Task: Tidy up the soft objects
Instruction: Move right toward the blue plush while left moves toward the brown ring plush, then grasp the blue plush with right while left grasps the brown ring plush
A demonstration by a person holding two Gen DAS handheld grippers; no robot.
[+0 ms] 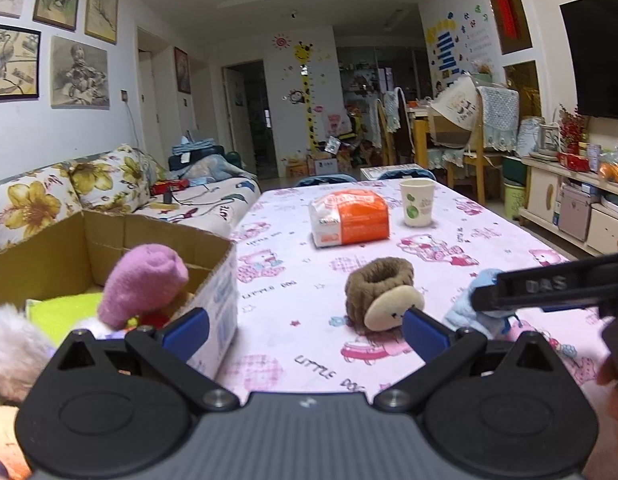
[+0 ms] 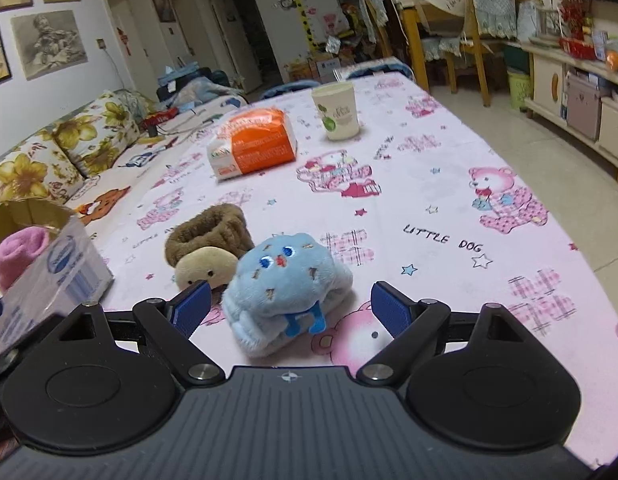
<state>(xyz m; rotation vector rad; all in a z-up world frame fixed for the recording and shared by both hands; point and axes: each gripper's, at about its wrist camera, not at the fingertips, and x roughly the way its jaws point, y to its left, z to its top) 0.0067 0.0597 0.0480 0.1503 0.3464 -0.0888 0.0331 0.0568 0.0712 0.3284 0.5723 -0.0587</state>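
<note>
A blue plush toy (image 2: 285,292) lies on the pink tablecloth (image 2: 429,208), between the spread fingers of my right gripper (image 2: 291,308), which is open around it. Just behind it sits a brown plush cuff with a beige face (image 2: 209,248). In the left wrist view that brown plush (image 1: 383,292) rests ahead of my left gripper (image 1: 305,332), which is open and holds nothing. The blue plush (image 1: 469,304) shows at the right, partly hidden by the right gripper's black finger (image 1: 549,284). A cardboard box (image 1: 109,240) at the left holds a pink plush (image 1: 143,284) and other soft items.
An orange and white packet (image 1: 349,220) and a paper cup (image 1: 417,202) stand further back on the table. A floral sofa (image 1: 69,192) runs along the left side. Chairs and a cabinet (image 2: 569,92) stand at the right beyond the table edge.
</note>
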